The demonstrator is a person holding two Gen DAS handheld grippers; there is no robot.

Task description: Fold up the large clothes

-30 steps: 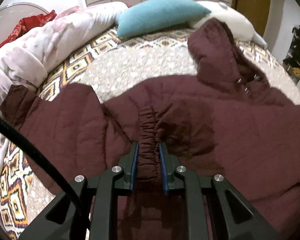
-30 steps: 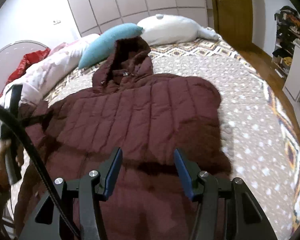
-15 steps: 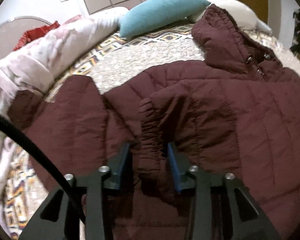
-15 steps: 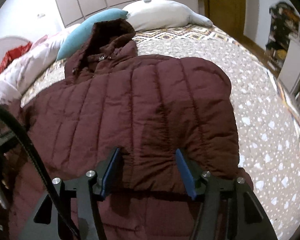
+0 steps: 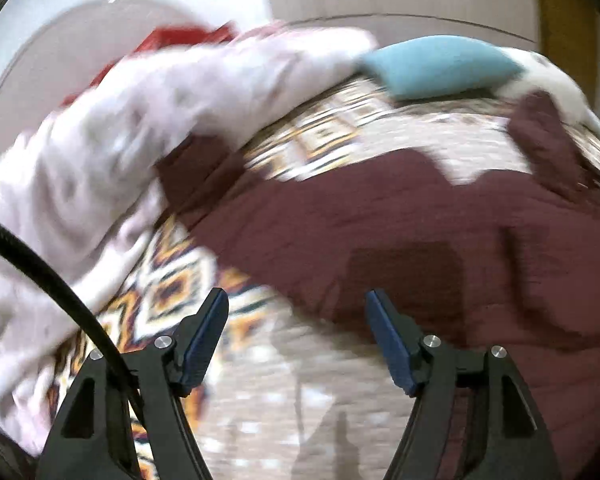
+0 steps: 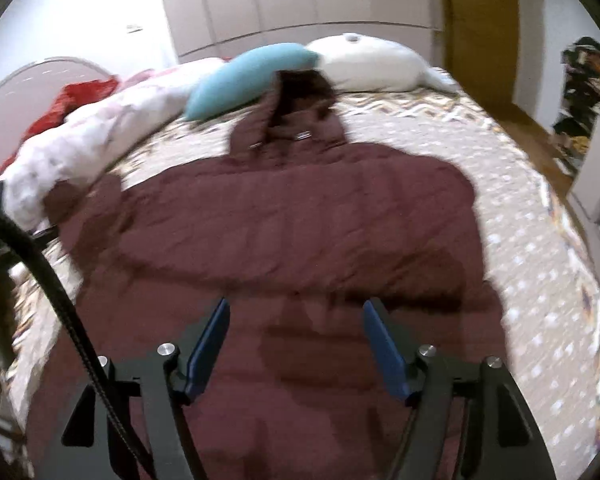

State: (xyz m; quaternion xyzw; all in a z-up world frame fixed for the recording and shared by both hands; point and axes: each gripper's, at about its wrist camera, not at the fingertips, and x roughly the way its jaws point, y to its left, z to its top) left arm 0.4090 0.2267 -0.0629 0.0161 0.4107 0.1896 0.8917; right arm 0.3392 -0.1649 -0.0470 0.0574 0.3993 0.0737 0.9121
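Both tilted downward, the left gripper (image 5: 296,300) and right gripper (image 6: 296,308) have just been spreading, empty, over the quilted maroon hooded jacket (image 6: 300,220) on the patterned bedspread (image 6: 540,280).

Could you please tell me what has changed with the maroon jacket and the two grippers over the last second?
The left gripper let go of the elastic sleeve cuff it was pinching; its jaws have just been opening, nothing between them, and it swung off toward the jacket's edge. The right gripper also has just been opening, empty, above the jacket. The maroon quilted hooded jacket stayed spread on the patterned bedspread, the sleeve left folded across it.
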